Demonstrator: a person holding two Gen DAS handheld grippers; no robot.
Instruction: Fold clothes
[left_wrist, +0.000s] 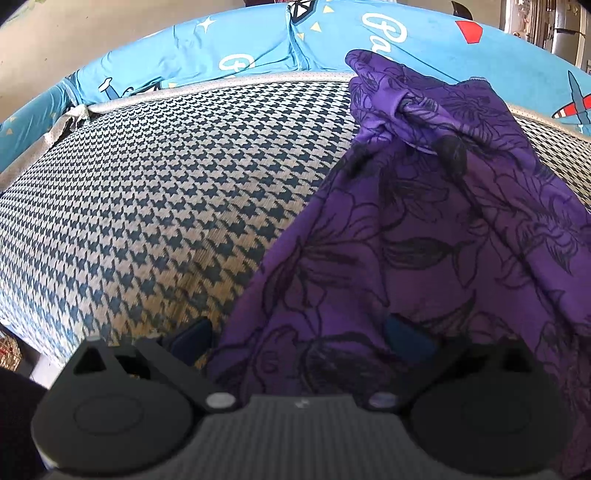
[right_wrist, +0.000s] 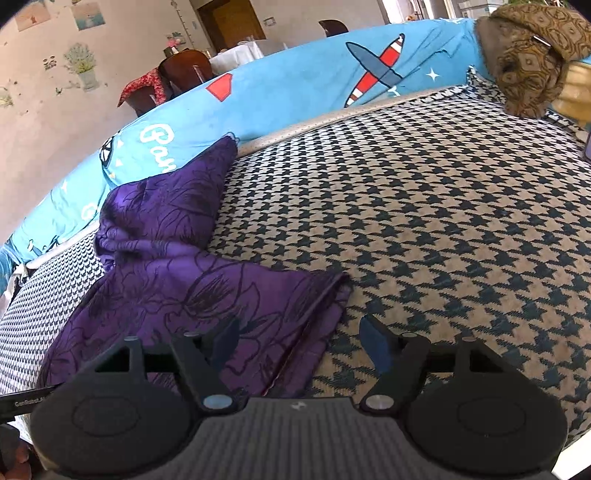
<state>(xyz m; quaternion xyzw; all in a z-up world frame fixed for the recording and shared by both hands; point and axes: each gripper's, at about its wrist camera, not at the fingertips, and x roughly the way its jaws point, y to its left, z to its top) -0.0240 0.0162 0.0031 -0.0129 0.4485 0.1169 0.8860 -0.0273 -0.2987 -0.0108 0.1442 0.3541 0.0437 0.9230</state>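
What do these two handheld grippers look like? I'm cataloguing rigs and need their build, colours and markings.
Both look like the same model. The left gripper and right gripper each have a dark grey ribbed centre body bearing a small pale logo, two round black side housings, black linkage arms on silver pivot pins, and dark blue finger pads. White lettering, too cut off to read, sits at the right view's left edge.

White cursive lettering on the blue cartoon sheet (right_wrist: 280, 88) reads "Pan" before the purple garment (right_wrist: 177, 266) covers the rest. A dark strip (right_wrist: 26, 400) at the lower left edge shows "GenRobot.AI", partly cut off.
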